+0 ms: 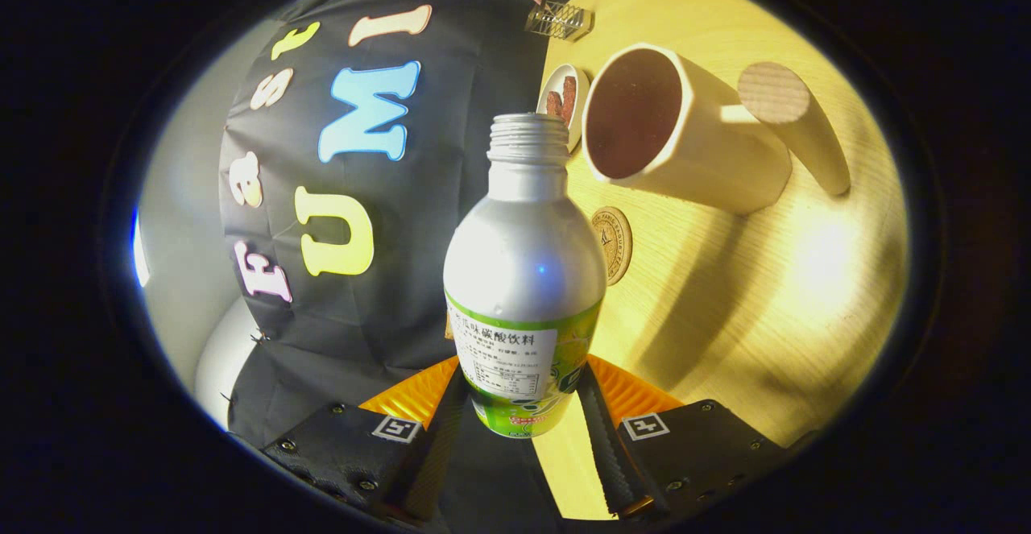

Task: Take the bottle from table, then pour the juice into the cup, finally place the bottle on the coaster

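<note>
The gripper [522, 429] has its two fingers [606, 437] closed on the lower, labelled part of the bottle [523, 276], one pressing each side, so the bottle sits clamped between them. The bottle is silver with a green and white label around its lower body, and its threaded neck is open with no cap on it. The whole view is rolled, so the wooden desk [765, 292] runs up one side of the scene and the bottle is held clear of the desk surface, its mouth pointing toward the cup.

Just beyond the bottle's shoulder, partly hidden behind it, a round wooden coaster [614, 244] with a star-like emblem lies flat on the desk. Farther on stands the cup [676, 131], pale and wide-mouthed, with a dark reddish interior and a thick round wooden handle [785, 115] sticking out from its wall. Whether the dark interior is liquid or glaze cannot be told. Beside the cup's rim, farther still, is a small white dish [564, 99] holding reddish-brown pieces, and beyond that a small clear ridged object [560, 20] near the desk's far edge
</note>
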`<state>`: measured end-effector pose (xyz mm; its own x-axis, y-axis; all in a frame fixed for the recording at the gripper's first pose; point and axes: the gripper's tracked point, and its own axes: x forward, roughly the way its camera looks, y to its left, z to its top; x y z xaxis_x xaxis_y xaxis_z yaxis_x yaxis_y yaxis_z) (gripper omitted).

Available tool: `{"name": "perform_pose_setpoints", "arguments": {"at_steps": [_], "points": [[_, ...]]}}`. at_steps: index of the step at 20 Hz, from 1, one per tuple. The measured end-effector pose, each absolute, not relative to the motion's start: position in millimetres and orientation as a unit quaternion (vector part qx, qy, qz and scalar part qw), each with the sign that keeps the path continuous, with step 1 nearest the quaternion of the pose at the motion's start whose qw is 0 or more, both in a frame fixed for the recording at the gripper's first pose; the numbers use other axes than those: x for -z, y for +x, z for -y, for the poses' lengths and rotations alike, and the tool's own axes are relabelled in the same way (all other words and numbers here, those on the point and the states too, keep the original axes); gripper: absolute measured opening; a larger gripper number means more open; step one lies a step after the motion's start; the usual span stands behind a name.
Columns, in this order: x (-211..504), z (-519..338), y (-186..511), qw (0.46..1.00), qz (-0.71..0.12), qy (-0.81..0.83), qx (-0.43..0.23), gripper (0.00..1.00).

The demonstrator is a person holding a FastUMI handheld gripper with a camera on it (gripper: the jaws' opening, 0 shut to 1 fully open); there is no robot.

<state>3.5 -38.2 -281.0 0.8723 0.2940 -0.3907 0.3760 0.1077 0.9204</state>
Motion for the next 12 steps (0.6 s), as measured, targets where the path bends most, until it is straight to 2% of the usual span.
{"name": "perform_pose_setpoints", "arguments": {"at_steps": [12], "points": [[275.0, 33.1, 5.6, 0.644, -0.255, 0.72, 0.026, 0.75]]}}
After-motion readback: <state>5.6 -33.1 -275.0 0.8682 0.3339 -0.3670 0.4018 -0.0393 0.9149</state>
